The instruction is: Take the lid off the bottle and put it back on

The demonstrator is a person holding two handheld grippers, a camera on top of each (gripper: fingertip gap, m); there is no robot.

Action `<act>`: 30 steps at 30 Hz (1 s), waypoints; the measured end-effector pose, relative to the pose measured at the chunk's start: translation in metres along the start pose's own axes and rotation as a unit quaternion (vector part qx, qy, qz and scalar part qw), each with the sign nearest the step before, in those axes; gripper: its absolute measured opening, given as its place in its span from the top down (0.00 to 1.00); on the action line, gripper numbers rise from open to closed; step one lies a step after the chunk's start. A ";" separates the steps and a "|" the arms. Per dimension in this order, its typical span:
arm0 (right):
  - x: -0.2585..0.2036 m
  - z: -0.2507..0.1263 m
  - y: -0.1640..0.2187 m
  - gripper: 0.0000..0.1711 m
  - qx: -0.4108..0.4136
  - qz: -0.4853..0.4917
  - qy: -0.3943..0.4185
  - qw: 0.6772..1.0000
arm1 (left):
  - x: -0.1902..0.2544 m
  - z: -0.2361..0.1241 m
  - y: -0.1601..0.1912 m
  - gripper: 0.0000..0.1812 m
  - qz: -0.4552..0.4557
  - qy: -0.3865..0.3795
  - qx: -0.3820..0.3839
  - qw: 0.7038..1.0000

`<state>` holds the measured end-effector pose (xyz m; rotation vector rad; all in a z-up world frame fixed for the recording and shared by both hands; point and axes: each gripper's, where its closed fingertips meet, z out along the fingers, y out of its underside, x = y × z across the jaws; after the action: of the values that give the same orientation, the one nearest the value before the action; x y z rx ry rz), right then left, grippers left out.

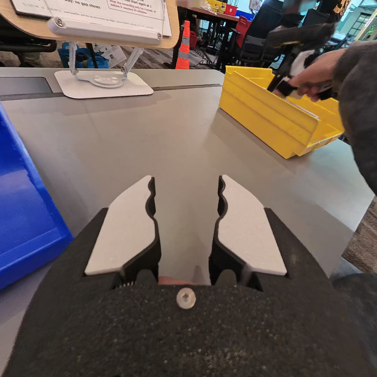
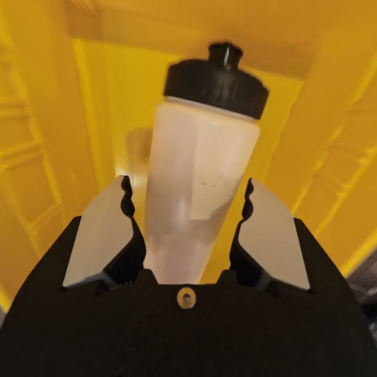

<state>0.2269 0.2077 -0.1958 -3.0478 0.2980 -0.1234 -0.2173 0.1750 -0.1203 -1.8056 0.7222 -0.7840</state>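
A translucent white bottle [image 2: 195,163] with a black sports lid [image 2: 216,87] screwed on lies inside the yellow bin [image 2: 61,102]. My right gripper [image 2: 188,179] is open, its fingers on either side of the bottle's body with a gap on each side. In the left wrist view a hand holds the right gripper [image 1: 283,85] down into the yellow bin [image 1: 265,122] at the table's right; the bottle is hidden there. My left gripper [image 1: 186,179] is open and empty, just above the grey table [image 1: 163,132].
A blue bin [image 1: 24,204] stands at the left edge. A white document stand [image 1: 102,83] sits at the table's far side. An orange cone [image 1: 183,47], chairs and other tables are beyond it. The table's right edge [image 1: 346,224] is close.
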 end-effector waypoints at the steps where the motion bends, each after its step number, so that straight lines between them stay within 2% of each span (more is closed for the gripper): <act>1: 0.001 -0.014 -0.008 0.42 0.042 -0.012 0.005 0.999 | -0.003 -0.001 -0.002 0.67 0.000 -0.007 0.005 1.000; 4: -0.010 -0.082 -0.027 0.39 0.209 -0.031 -0.017 0.977 | -0.008 -0.003 -0.005 0.67 -0.009 -0.020 0.015 1.000; 6: -0.027 -0.142 -0.018 0.40 0.340 -0.054 -0.037 0.938 | -0.009 -0.003 -0.008 0.67 -0.019 -0.020 0.021 0.999; 8: -0.048 -0.195 0.011 0.43 0.458 -0.081 -0.052 0.884 | -0.011 -0.004 -0.011 0.68 -0.028 -0.026 0.028 0.999; 10: -0.069 -0.232 0.051 0.47 0.565 -0.077 -0.072 0.818 | -0.014 -0.008 -0.015 0.68 -0.028 -0.042 0.041 0.998; 13: -0.103 -0.256 0.117 0.64 0.697 -0.095 -0.114 0.701 | -0.026 -0.015 -0.021 0.68 -0.003 -0.100 0.058 0.993; 14: -0.108 -0.249 0.135 0.69 0.716 -0.094 -0.111 0.683 | -0.031 -0.017 -0.021 0.68 0.006 -0.122 0.057 0.991; 16: -0.113 -0.206 0.160 0.66 0.705 -0.078 -0.096 0.698 | -0.039 -0.017 -0.017 0.68 0.019 -0.150 0.045 0.987; 19: -0.094 -0.116 0.191 0.67 0.646 -0.009 -0.043 0.762 | -0.039 -0.014 -0.012 0.68 0.011 -0.149 0.029 0.988; 20: -0.092 -0.103 0.196 0.67 0.631 0.001 -0.045 0.775 | -0.038 -0.013 -0.012 0.68 0.007 -0.148 0.028 0.989; 21: -0.087 -0.102 0.198 0.67 0.618 0.006 -0.040 0.785 | -0.037 -0.012 -0.012 0.68 0.009 -0.144 0.029 0.989; 24: -0.068 -0.106 0.191 0.68 0.628 0.004 -0.004 0.778 | -0.037 -0.009 -0.009 0.68 0.016 -0.147 0.020 0.989; 25: -0.065 -0.098 0.189 0.67 0.614 0.005 -0.004 0.789 | -0.035 -0.008 -0.009 0.68 0.014 -0.142 0.020 0.990; 27: -0.062 -0.086 0.188 0.65 0.593 0.022 -0.022 0.804 | -0.032 -0.007 -0.008 0.68 0.020 -0.139 0.014 0.990; 30: -0.065 -0.086 0.189 0.67 0.593 0.038 -0.057 0.802 | -0.031 -0.007 -0.008 0.68 0.030 -0.140 0.015 0.990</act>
<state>0.1202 0.0299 -0.1313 -1.7727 0.2047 -0.0731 -0.2407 0.1970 -0.1165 -1.8116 0.5749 -0.4859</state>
